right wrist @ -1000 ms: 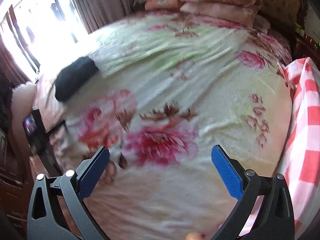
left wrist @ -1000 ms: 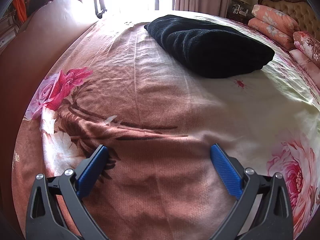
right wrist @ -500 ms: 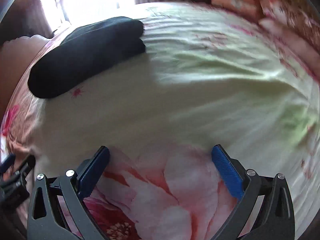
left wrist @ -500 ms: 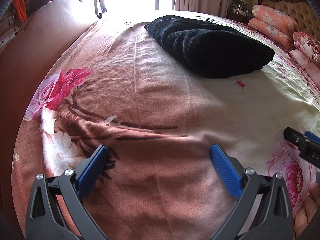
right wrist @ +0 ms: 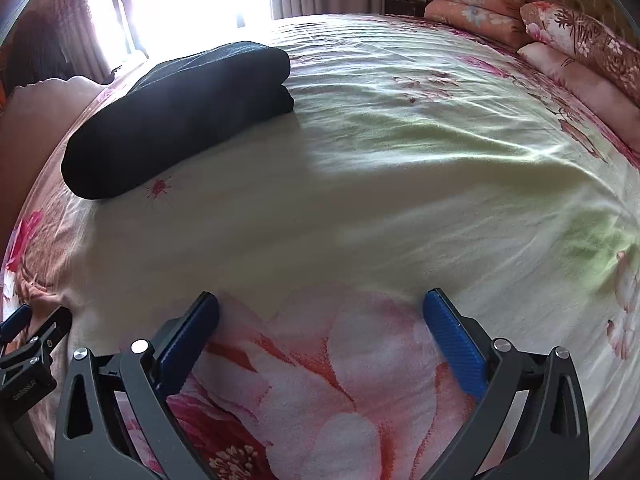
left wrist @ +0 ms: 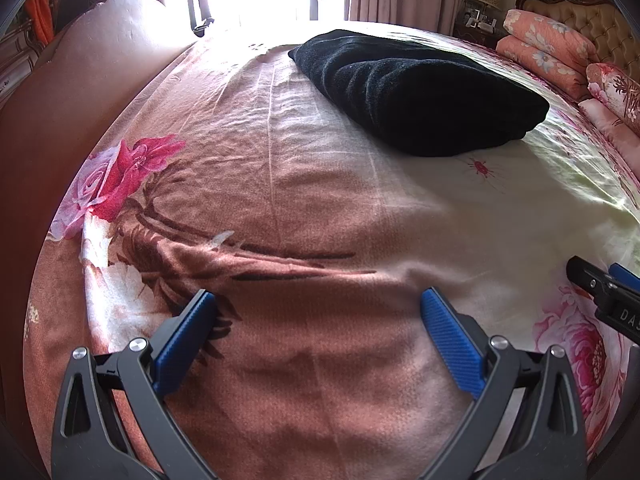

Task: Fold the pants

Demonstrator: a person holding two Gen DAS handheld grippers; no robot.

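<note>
— Where are the pants?

— The dark pants (left wrist: pixel 416 92) lie folded in a thick bundle on the floral bedspread (left wrist: pixel 304 208), toward the window side, well ahead of both tools.

— And the grippers?

— The left gripper (left wrist: pixel 318 316) and right gripper (right wrist: pixel 320 316) hover low over the bedspread, side by side, jaws spread wide, holding nothing. 2 stacked pillows (right wrist: pixel 472 4) sit by the headboard.
</note>
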